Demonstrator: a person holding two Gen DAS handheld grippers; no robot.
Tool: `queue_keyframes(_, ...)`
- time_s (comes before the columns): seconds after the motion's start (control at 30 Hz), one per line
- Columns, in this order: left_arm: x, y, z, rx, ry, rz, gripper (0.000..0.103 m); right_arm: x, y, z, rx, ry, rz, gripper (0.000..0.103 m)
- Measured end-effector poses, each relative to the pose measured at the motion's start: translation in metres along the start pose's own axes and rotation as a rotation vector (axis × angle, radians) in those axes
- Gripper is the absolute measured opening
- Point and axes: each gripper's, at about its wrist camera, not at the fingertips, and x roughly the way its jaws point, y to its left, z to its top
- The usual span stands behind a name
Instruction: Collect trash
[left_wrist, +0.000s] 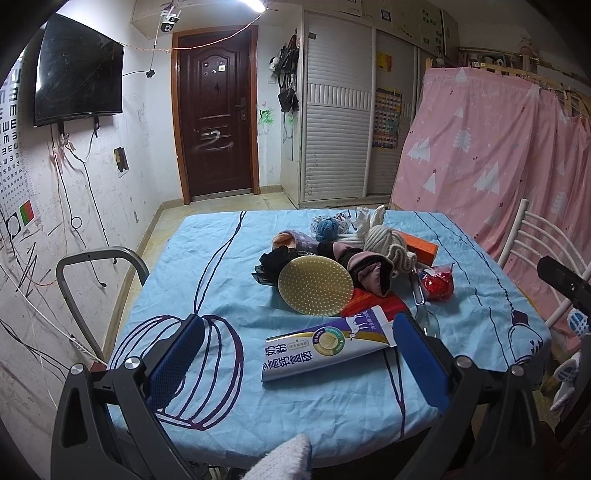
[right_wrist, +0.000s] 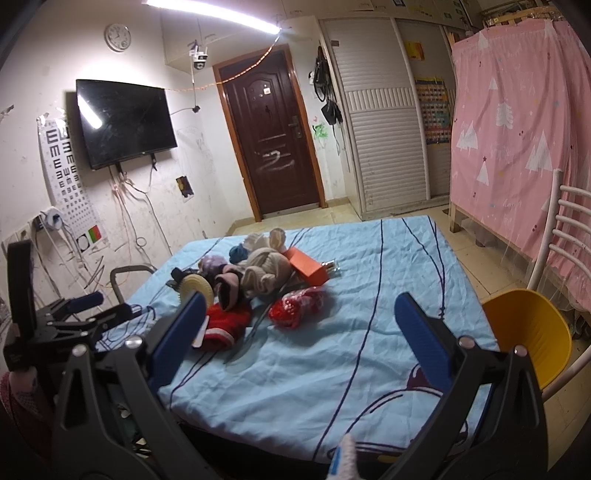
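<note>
Left gripper (left_wrist: 295, 354): jaws spread wide, nothing between the pads, hovering over the near edge of the table; its right pad overlaps the end of the milk-powder packet (left_wrist: 325, 347) in the left wrist view, though contact cannot be confirmed. Right gripper (right_wrist: 301, 332): jaws likewise spread and empty, held above bare blue tablecloth (right_wrist: 369, 369). Task items: the packet, flat, purple and silver, lies nearest on the cloth, just in front of the pile; a crinkled red wrapper (right_wrist: 295, 306) lies at the pile's right edge, a red flattened pack (left_wrist: 373, 304) is partly under the yellow bristle disc (left_wrist: 314, 286), and an orange box (right_wrist: 308, 267) sits behind. Non-trash mixed in: yarn balls (left_wrist: 384, 240), dark and pink fabric pieces (left_wrist: 365, 271), a clear glass object (left_wrist: 424, 314) beside the packet. Probable receptacle: a yellow bin (right_wrist: 524, 332) off the table's right side, near the white chair (right_wrist: 561, 236). Risks, as judged: the thin packet may slide on the wrinkled cloth or pinch up a fold of fabric with it if the jaws close low; the glass piece, just beside the packet, could be knocked over or off; pulling the red pack may drag the disc and yarn; the two grippers, close together, could collide.
</note>
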Motion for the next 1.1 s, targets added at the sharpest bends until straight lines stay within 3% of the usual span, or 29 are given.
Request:
queue_keyframes(0.23,0.015,0.002,0.000,0.019,0.030,0.003,0.093,0.025,-0.001,-0.006,0.003,0.056,0.012,0.098)
queue_keyframes(0.5,0.034,-0.006,0.004,0.174,0.055,-0.121,0.093,0.066,0.007,-0.009,-0.022,0.153,0.036,0.098)
queue_keyframes(0.8,0.073,-0.025,0.005,0.494,0.182,-0.276,0.093,0.097,0.003,0.002,-0.035,0.253,-0.018,0.098)
queue_keyframes(0.93,0.091,-0.018,0.011,0.536,0.233,-0.304,0.093,0.111,0.000,0.005,-0.017,0.295,-0.033,0.098)
queue_keyframes(1.1,0.102,-0.014,0.012,0.565,0.263,-0.402,0.093,0.132,-0.001,0.007,-0.005,0.361,-0.051,0.098)
